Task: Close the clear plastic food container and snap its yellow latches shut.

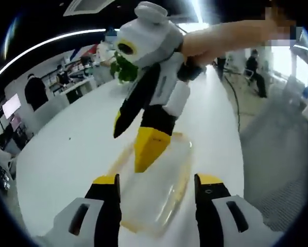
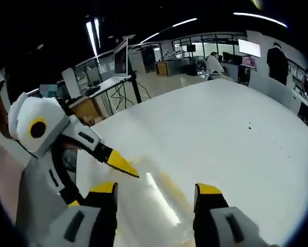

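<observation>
Clear plastic food container lies on a white table, near the table edge closest to the left gripper. Yellow latches run along its sides. Contents: cannot tell through the blur and glare; the walls look see-through with nothing distinct inside. No readable labels or writing on it.

Left gripper: jaws wide apart, nothing held; the container sits between and just beyond the two yellow tips.

Right gripper: jaws wide, nothing between them; the container lies just ahead of its tips and partly between them. In the left gripper view this right gripper comes in from above, held by a hand, its yellow tip over the container; contact cannot be judged.

In the right gripper view the left gripper reaches in from the left, yellow tip at the container's near edge.
</observation>
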`<state>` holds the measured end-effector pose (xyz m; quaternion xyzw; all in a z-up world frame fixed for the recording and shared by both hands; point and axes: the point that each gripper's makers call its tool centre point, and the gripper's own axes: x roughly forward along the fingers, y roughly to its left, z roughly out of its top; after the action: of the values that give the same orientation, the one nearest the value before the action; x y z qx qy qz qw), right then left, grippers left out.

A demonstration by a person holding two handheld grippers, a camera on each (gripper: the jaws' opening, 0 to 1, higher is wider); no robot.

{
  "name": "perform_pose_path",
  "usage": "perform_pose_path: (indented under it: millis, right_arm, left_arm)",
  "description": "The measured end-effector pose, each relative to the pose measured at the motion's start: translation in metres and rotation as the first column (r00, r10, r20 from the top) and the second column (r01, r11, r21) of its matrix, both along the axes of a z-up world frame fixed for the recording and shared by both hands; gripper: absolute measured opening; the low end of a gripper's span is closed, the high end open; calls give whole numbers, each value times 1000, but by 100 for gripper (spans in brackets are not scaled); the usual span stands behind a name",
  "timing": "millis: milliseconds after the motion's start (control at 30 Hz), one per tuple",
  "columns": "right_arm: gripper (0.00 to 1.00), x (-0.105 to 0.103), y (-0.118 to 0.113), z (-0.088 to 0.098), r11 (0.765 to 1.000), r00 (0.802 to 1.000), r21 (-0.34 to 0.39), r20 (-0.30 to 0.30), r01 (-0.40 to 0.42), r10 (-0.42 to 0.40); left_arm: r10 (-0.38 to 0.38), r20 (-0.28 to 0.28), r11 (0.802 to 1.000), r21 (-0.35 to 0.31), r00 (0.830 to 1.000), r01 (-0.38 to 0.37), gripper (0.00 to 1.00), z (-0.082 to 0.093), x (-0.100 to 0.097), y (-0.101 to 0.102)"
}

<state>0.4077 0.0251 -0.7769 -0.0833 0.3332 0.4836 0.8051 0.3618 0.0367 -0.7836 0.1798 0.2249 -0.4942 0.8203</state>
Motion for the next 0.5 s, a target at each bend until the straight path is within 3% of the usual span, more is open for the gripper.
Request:
perform_pose_path:
  millis: [200, 500]
  right_arm:
    - [60, -8, -18, 2, 994, 994, 9, 23, 109, -109]
    - [60, -33, -24, -4, 982, 983, 35, -1, 186, -186]
  left_arm:
    - [90, -23, 994, -59, 996, -91, 59, 11, 2, 11]
    - [154, -31, 987, -32, 988, -155, 58, 9, -2, 28]
